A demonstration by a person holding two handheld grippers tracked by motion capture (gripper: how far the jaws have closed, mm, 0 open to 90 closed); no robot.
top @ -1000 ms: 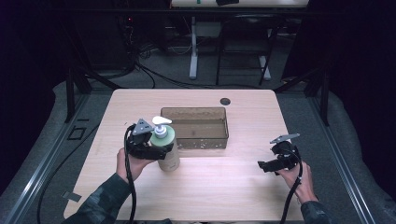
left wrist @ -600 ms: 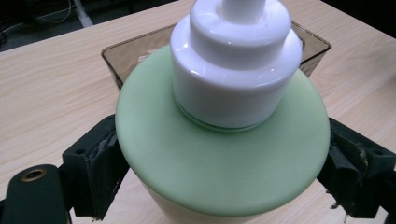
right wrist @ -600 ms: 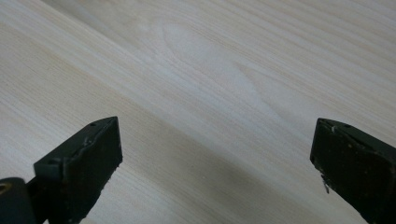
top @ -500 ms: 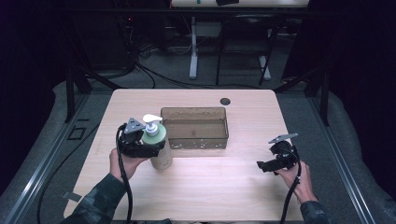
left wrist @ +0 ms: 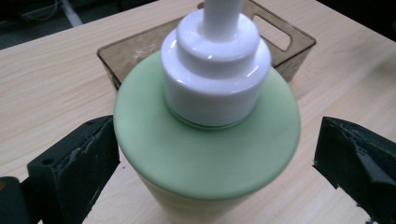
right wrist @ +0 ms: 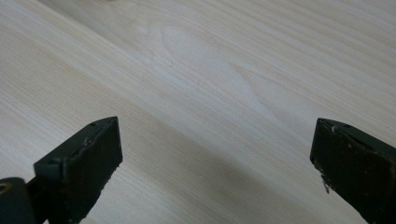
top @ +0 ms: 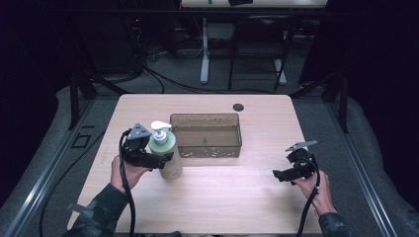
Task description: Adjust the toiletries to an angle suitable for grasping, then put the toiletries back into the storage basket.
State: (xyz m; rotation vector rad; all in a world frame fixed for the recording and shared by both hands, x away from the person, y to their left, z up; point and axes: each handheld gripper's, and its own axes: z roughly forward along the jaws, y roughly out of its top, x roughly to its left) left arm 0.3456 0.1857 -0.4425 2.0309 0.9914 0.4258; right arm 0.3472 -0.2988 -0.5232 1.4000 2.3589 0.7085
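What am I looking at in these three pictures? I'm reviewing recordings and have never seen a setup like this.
There is no robot here: a person sits at a pale wooden table and holds a hand-held two-jaw tool in each hand. The high view comes from a fixed camera above the person's side, looking forward and down. The other two pictures come from small cameras riding on the tools, looking out between their own black jaws.

On the table stand a green pump bottle with a white dispenser top and, just behind it, a smoky-brown see-through plastic bin. A small dark round hole sits near the table's far edge.

The left gripper has its jaws either side of the bottle; in its own view there are gaps on both sides, so it is not squeezing it. The right gripper is open over bare wood, holding nothing.
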